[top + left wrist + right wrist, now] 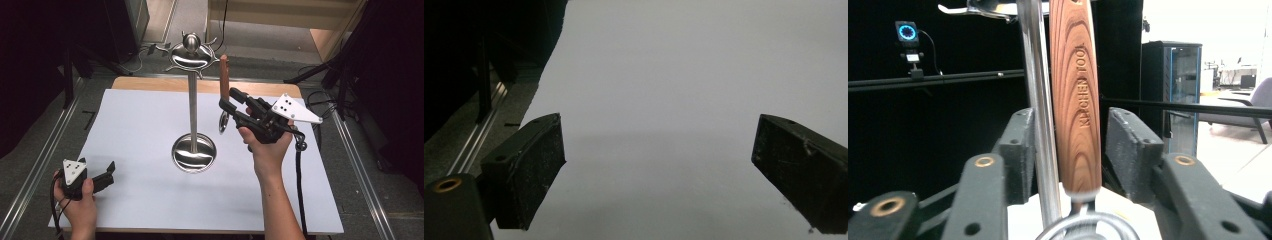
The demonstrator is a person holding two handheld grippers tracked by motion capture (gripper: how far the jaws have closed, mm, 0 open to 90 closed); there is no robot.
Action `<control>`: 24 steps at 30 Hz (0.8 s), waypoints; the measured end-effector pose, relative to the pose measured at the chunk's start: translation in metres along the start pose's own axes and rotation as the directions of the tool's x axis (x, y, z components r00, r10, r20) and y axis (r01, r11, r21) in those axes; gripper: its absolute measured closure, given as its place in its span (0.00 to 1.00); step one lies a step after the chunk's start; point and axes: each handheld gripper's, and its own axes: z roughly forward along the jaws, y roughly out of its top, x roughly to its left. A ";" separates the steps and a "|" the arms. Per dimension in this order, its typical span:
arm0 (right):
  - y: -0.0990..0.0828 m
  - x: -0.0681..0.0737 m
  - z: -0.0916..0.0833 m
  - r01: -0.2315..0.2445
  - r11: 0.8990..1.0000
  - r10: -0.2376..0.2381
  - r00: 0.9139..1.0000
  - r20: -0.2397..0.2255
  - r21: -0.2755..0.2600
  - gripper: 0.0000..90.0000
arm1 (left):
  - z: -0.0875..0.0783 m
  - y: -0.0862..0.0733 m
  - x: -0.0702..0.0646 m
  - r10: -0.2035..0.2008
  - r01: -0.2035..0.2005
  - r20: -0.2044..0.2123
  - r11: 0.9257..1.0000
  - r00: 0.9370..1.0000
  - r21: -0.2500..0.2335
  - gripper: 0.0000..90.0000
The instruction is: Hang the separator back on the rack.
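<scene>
Beside the steel stand [193, 100] at mid-worktop [140, 200], the right tool [231, 106] clamps a wooden-handled kitchen utensil [224, 75] upright, just right of the stand's pole. The handle looks stiff, light and smooth; its lower wood offers the surest hold. Left of the stand, the left tool [107, 170] rests wide and empty.

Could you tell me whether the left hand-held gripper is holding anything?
No, the left hand-held gripper has its jaws spread wide apart with just the bare white table surface between them.
</scene>
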 end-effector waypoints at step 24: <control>-0.026 -0.010 -0.023 0.055 0.988 -0.090 0.964 0.248 0.145 0.15 | 0.000 0.000 0.000 0.005 -0.005 0.001 1.000 1.000 0.003 0.08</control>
